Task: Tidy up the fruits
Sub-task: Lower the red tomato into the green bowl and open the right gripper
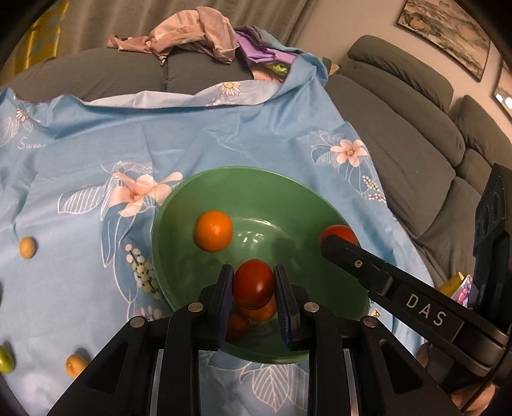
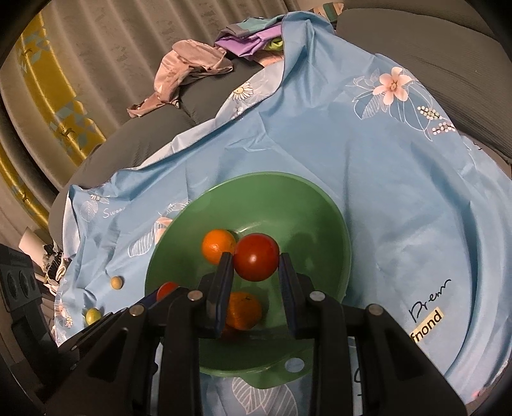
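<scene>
A green bowl [image 1: 179, 204] sits on a blue floral cloth [image 1: 96, 153]; it also shows in the right wrist view [image 2: 320, 208]. My left gripper [image 1: 253, 281] is shut on a red tomato [image 1: 253, 283] over the bowl's near side. My right gripper [image 2: 255, 262] has a red tomato [image 2: 256, 256] between its fingers; the tomato touches the left finger, with a small gap at the right one. The right gripper's finger [image 1: 348, 256] shows in the left wrist view with its tomato [image 1: 337, 232]. In the bowl lie an orange [image 1: 213, 235], another orange [image 2: 244, 309] and a red fruit [image 1: 237, 324].
Small fruits lie on the cloth left of the bowl: a yellowish one [image 1: 27, 247], an orange one [image 1: 75, 365] and a green one [image 1: 5, 360]. Crumpled clothes [image 1: 192, 28] lie on the grey sofa [image 1: 400, 134] behind.
</scene>
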